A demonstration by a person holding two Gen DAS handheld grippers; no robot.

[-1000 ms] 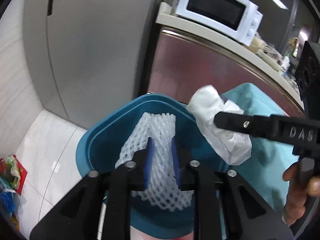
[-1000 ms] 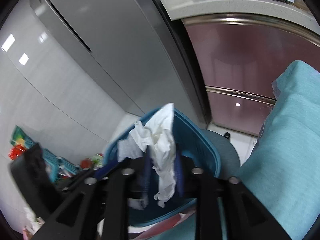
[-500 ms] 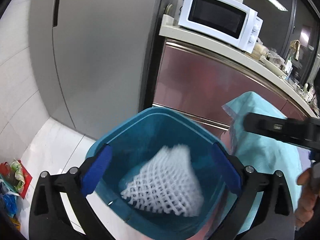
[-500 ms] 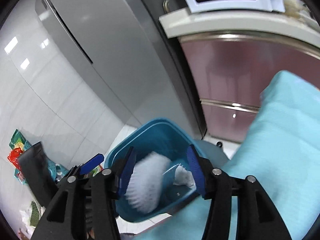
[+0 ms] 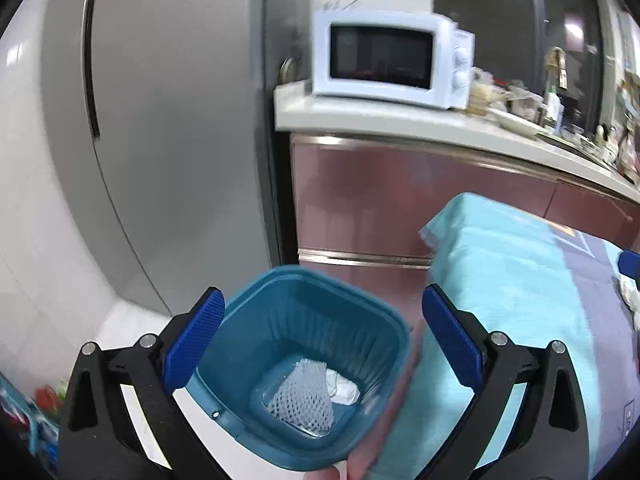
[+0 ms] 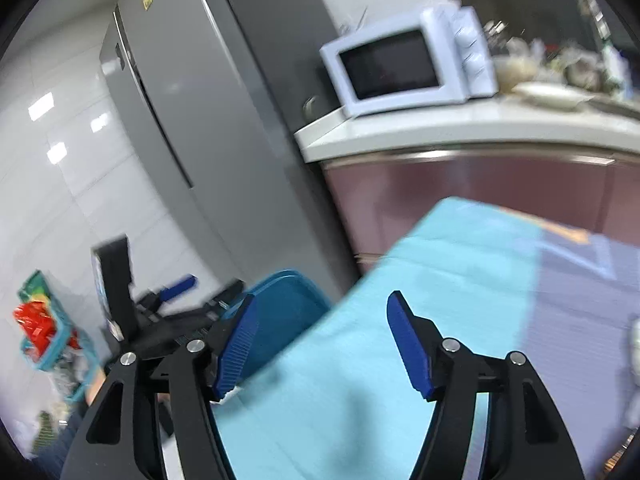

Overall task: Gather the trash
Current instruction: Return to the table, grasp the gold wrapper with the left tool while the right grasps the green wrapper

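Note:
A blue trash bin (image 5: 280, 292) stands beside the table, below my left gripper (image 5: 324, 340), which hangs open and empty above it. At the bin's bottom lie a white foam net (image 5: 304, 400) and a crumpled white tissue (image 5: 342, 388). My right gripper (image 6: 322, 348) is over the teal tablecloth (image 6: 460, 264), its jaws opening with nothing between them. The right wrist view shows the bin (image 6: 280, 304) low on the left, half hidden by a finger. More white crumpled trash (image 5: 630, 300) lies on the table at the far right.
A grey fridge (image 5: 160, 120) stands behind the bin. A white microwave (image 5: 384, 60) sits on a cluttered counter (image 5: 520, 128) over reddish cabinets. A basket of colourful packets (image 6: 40, 332) sits on the floor at left. A hand's edge shows under the bin.
The left gripper opened and the foam net fell into the bin. The right gripper let go of the tissue, which also landed there. Both grippers pulled back and up, the right over the table.

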